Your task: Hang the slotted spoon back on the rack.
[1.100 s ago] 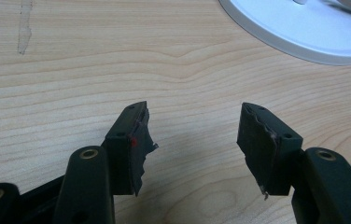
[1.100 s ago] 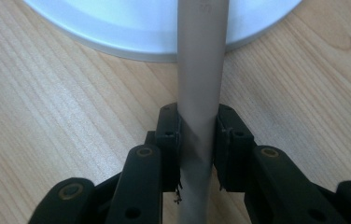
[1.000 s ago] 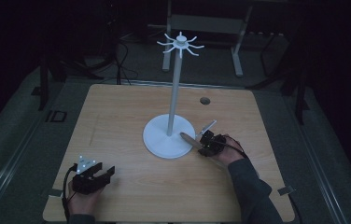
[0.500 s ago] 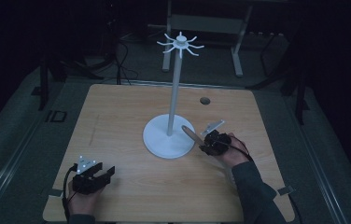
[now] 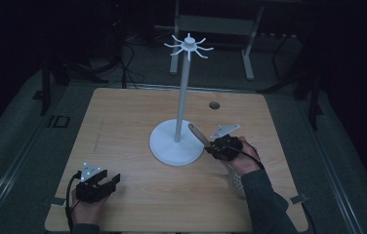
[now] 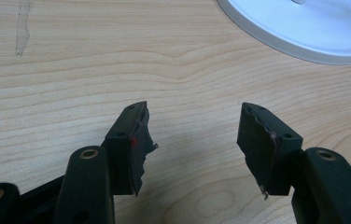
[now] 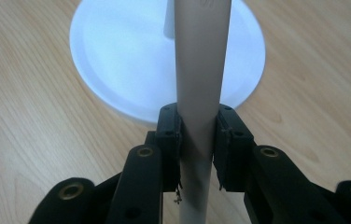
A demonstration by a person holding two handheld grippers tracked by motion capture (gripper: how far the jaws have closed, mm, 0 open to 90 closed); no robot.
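right gripper point(image 7: 197, 149): we see fingers clamped on utensil handle point(image 7: 201, 70)
left gripper point(image 6: 192, 140): fingers wide, over tabletop point(image 6: 71, 70)

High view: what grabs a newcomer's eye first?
The tall white stand at mid-table, with a round base and a crown of hooks on top. Next, the right gripper just right of the base, its fingers clamped on the pale handle of a slotted utensil that angles toward the pole. The left gripper sits open over bare wood at the near-left corner of the table.
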